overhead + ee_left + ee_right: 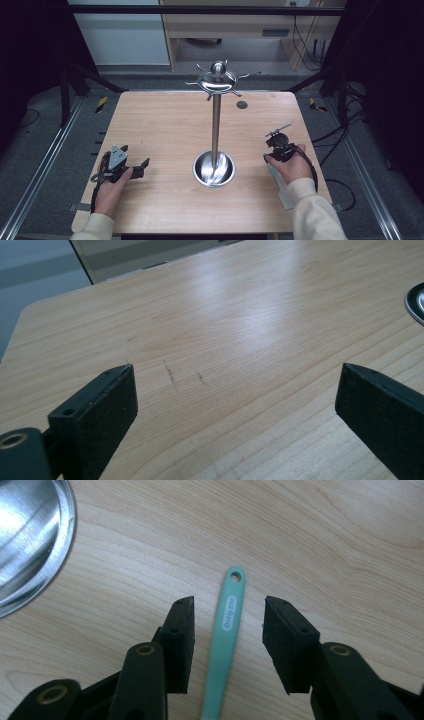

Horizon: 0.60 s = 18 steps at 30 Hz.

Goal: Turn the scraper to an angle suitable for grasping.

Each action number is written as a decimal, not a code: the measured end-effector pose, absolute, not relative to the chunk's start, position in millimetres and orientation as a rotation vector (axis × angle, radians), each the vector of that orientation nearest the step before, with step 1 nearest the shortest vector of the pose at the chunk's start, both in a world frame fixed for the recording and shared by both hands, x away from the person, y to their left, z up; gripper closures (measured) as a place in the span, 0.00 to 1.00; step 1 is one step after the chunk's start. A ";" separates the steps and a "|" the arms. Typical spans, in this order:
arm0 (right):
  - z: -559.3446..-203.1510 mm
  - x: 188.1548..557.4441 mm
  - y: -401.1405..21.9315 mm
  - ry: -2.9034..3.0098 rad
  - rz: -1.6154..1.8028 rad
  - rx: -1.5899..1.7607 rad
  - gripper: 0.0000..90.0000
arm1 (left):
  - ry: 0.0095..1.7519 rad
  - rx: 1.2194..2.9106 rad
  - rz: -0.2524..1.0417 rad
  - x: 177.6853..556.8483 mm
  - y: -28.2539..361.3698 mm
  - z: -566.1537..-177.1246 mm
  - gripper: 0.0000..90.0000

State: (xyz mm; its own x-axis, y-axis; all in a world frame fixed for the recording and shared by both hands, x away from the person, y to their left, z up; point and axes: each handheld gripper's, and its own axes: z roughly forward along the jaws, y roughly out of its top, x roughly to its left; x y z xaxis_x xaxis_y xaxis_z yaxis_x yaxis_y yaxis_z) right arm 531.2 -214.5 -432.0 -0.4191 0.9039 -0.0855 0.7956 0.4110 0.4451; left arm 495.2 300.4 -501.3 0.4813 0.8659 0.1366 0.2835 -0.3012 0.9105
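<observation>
A pale green utensil handle (227,630) lies flat on the wooden tabletop (165,125) near its right edge, with its hanging hole at the far tip, pointing away from the person. The right gripper (227,615) sits directly over it, jaws partly open on either side of the handle with a clear gap on each side, so nothing is clamped; the handle simply rests on the wood between them. In the high view the same gripper (274,150) is just right of the round steel base of the hook stand (215,120), which stands in the middle of the tabletop with its ring of hooks at the top. The hole in the handle suits those hooks, so the utensil is probably meant to hang there. The left gripper (131,167) rests near the left edge, jaws wide apart over bare wood, likely parked out of the way.
</observation>
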 end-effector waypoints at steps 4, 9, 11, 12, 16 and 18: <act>-427.9 539.2 -218.6 2.376 0.405 1.501 0.67 | 0.967 1.825 0.812 495.0 300.9 -501.2 0.04; -429.6 545.4 -220.1 2.403 0.385 1.530 0.69 | 0.962 1.829 0.815 495.1 300.4 -501.3 0.04; -430.2 547.7 -219.4 2.414 0.371 1.534 0.70 | 0.963 1.827 0.813 495.2 300.6 -501.3 0.04; -430.6 549.8 -218.8 2.423 0.371 1.545 0.70 | 0.964 1.827 0.813 495.1 300.7 -501.3 0.04; -432.6 552.3 -217.6 2.441 0.354 1.560 0.71 | 0.966 1.827 0.810 495.0 300.4 -501.4 0.04; -435.5 554.7 -216.9 2.449 0.335 1.570 0.71 | 0.964 1.829 0.811 495.0 300.4 -501.3 0.04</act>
State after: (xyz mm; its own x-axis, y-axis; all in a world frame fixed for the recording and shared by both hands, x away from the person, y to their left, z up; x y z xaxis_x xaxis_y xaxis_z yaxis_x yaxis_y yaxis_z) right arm 554.7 -216.9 -435.5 -0.4090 0.9109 -0.0556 0.8625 0.4057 0.3025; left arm 495.0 300.4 -501.3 0.4833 0.8646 0.1373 0.2828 -0.3026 0.9102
